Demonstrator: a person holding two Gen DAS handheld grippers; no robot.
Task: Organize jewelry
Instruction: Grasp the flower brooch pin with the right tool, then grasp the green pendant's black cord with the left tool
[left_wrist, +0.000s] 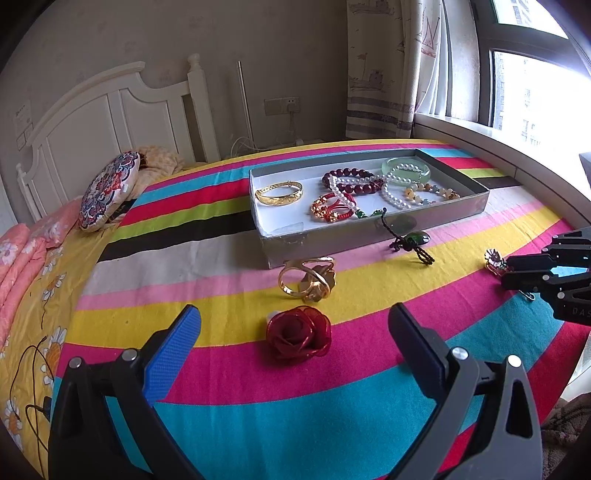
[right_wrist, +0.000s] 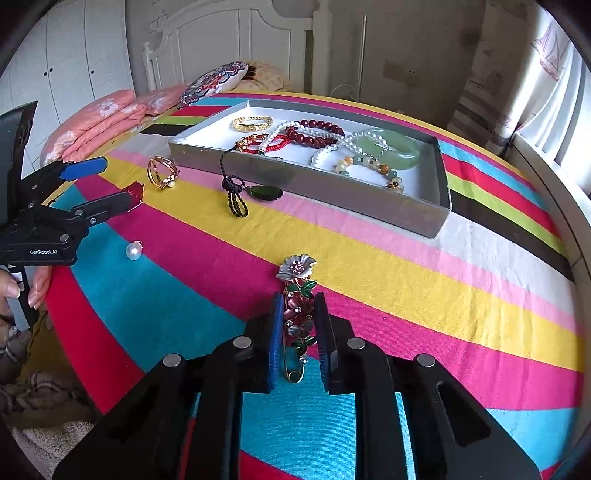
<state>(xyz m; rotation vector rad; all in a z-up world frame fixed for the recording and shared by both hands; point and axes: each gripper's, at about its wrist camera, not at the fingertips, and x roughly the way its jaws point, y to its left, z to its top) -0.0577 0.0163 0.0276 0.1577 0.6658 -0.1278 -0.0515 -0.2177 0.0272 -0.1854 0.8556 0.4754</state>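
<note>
My right gripper (right_wrist: 298, 299) is shut on a flower brooch (right_wrist: 297, 273) with grey and red petals and a gold pin, which lies on the striped cloth. From the left wrist view that gripper (left_wrist: 508, 269) sits at the right edge with the brooch (left_wrist: 493, 258) at its tips. My left gripper (left_wrist: 295, 314) stands open, and a red rose ornament (left_wrist: 298, 336) lies on the cloth between its fingers, untouched. A gold ring ornament (left_wrist: 307, 280) and a green pendant on a black cord (left_wrist: 415, 238) lie in front of the grey tray (left_wrist: 369, 236), which holds several bracelets and a pearl strand.
A loose pearl (right_wrist: 133, 251) rests on the blue stripe near the left gripper (right_wrist: 120, 181). A patterned round cushion (left_wrist: 107, 192) and folded pink bedding (right_wrist: 103, 118) lie at the cloth's far left. A window sill (left_wrist: 480, 136) runs along the right.
</note>
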